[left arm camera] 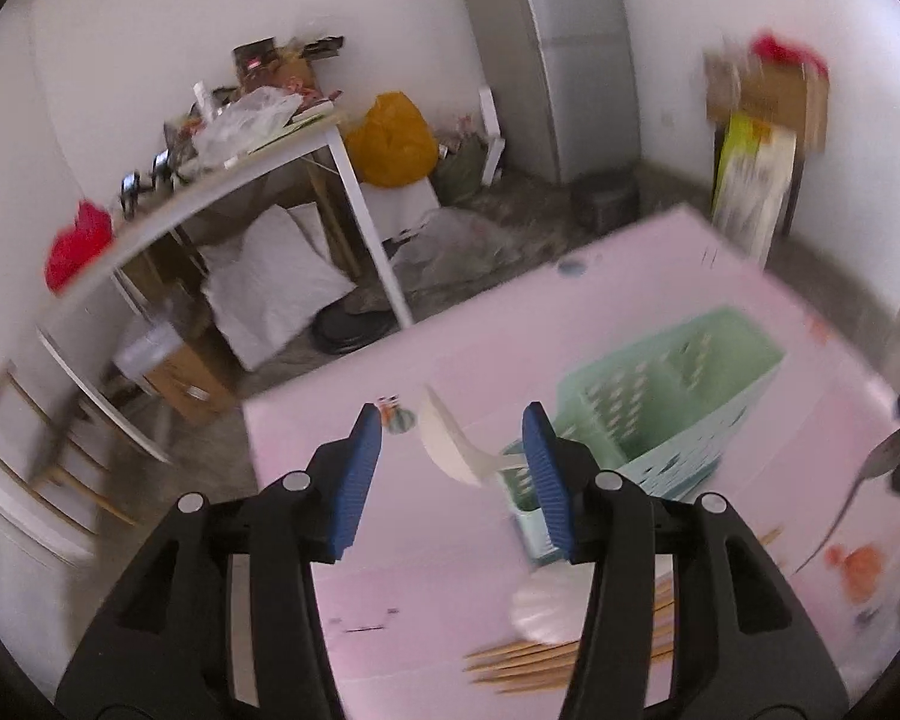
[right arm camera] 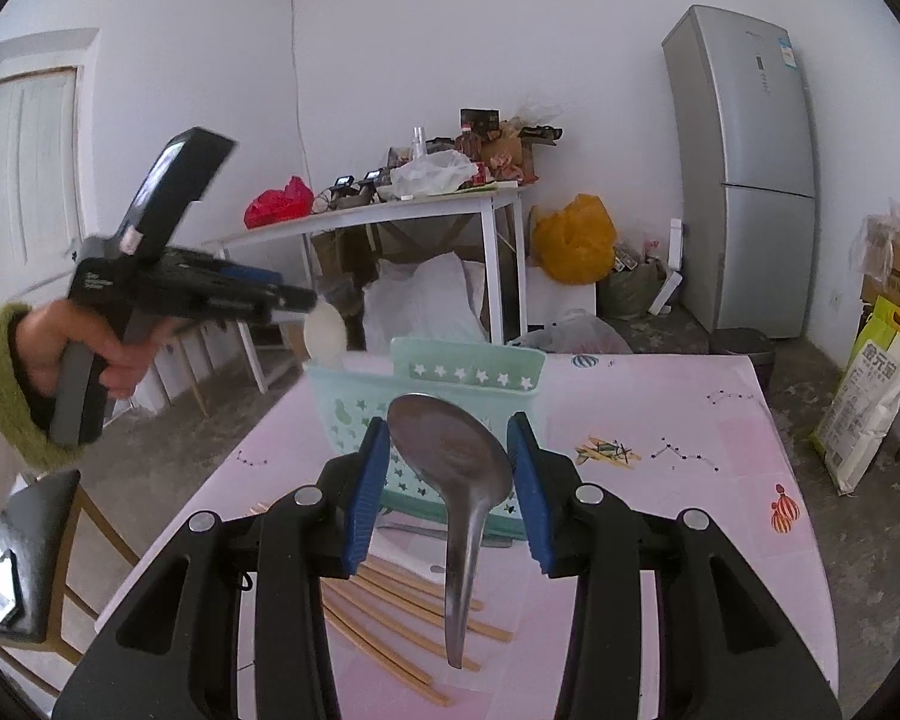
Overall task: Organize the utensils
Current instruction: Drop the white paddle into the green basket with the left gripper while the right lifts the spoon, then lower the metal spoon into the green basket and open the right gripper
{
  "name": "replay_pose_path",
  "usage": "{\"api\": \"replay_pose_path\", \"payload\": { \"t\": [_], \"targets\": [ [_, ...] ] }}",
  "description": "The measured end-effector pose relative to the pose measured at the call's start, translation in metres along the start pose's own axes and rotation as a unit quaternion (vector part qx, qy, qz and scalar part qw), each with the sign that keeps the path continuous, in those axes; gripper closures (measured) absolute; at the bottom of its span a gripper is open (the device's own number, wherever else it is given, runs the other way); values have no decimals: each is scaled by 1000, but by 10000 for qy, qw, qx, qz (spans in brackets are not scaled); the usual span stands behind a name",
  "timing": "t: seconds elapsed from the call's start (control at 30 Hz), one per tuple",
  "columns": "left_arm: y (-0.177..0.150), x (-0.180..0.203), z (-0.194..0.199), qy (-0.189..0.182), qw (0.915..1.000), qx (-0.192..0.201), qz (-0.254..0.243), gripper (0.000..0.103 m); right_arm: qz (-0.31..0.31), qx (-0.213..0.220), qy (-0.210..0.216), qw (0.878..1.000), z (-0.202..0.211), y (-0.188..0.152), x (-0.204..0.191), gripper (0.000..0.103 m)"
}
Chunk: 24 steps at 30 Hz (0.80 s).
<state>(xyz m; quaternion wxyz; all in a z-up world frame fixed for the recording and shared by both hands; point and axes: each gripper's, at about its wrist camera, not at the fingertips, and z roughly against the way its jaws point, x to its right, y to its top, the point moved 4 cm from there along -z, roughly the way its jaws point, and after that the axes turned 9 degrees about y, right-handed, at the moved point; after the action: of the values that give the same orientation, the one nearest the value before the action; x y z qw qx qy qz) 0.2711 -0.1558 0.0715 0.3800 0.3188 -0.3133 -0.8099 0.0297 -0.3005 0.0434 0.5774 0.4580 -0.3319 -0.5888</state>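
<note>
Left wrist view: my left gripper [left arm camera: 453, 474] has its jaws spread wide, a white plastic spoon [left arm camera: 450, 444] loose between them beside the mint-green perforated plastic basket [left arm camera: 660, 414]; the basket's contents are blurred.

Right wrist view: my right gripper [right arm camera: 448, 483] also gapes, a large steel spoon [right arm camera: 456, 468] between the pads, contact unclear. Wooden chopsticks [right arm camera: 402, 618] lie on the pink tabletop [right arm camera: 660, 540].

desk [right arm camera: 660, 408]: pink, small printed motifs. basket [right arm camera: 354, 402]: mint green, white star cut-outs. spoon [right arm camera: 450, 450]: silver. second spoon [left arm camera: 450, 444]: white. chopsticks [right arm camera: 402, 606]: tan. tool pads [right arm camera: 366, 492]: blue, on black arms.
</note>
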Motion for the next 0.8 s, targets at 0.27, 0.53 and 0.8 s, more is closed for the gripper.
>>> {"api": "replay_pose_path", "payload": {
  "t": [0.27, 0.53, 0.8],
  "targets": [
    [-50, -49, 31, -230, 9841, 170, 1756, 49, -40, 277, 117, 9995, 8, 19, 3, 63],
    [-135, -47, 44, -259, 9716, -317, 2332, 44, 244, 1037, 322, 9938, 15, 85, 4, 63],
    [-200, -48, 49, -235, 9559, -817, 2811, 43, 237, 1420, 490, 9884, -21, 145, 17, 63]
  ]
}}
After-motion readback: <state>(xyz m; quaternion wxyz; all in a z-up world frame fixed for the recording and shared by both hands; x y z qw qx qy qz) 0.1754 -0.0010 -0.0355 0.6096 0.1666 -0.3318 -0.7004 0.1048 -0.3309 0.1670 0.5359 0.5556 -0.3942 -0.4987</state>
